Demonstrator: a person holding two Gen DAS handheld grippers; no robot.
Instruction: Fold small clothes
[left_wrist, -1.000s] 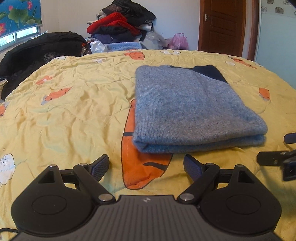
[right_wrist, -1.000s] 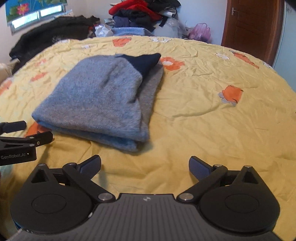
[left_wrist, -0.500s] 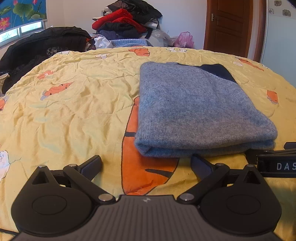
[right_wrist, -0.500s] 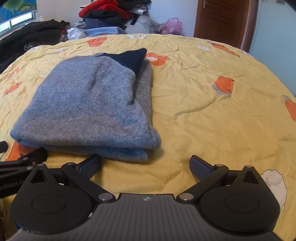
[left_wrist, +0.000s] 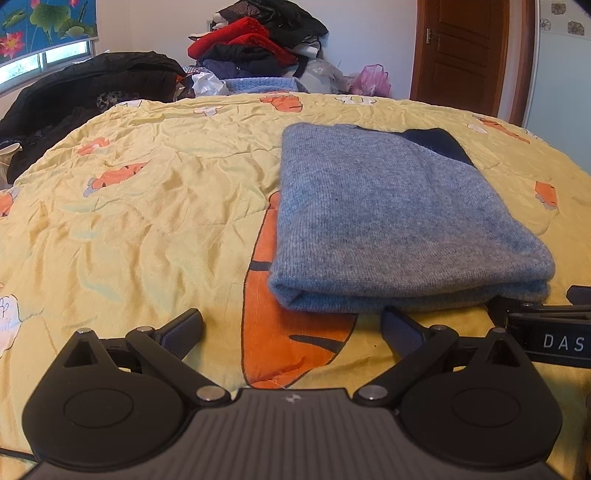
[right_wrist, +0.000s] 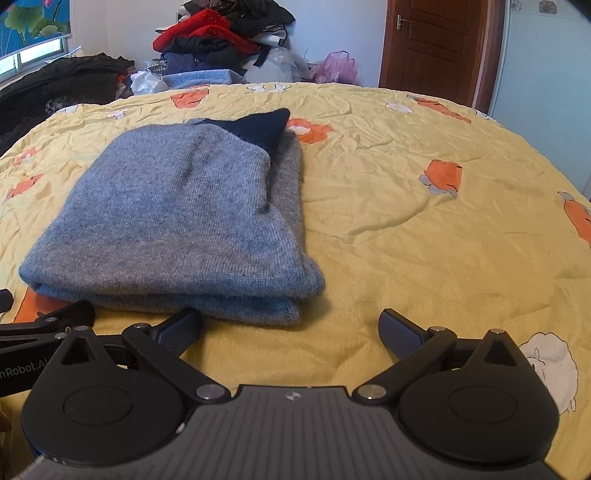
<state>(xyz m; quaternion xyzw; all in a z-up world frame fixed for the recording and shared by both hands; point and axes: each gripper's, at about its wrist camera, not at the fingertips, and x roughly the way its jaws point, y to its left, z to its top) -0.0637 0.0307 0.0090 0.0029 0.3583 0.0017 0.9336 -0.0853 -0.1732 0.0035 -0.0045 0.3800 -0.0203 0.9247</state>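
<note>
Both claws empty and spread wide, left gripper (left_wrist: 291, 326) and right gripper (right_wrist: 290, 326) just short of the folded grey knit sweater (left_wrist: 391, 221) on the yellow bedspread (left_wrist: 147, 206); soft, floppy, light, so pinch all layers at near-edge corners.

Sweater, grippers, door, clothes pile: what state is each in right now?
Grey sweater: folded, flat on the bedspread, held by neither gripper.
Left gripper: open, empty, just short of the sweater's near edge.
Right gripper: open, empty.
Wooden door: shut.
Clothes pile: heaped, unfolded.
</note>
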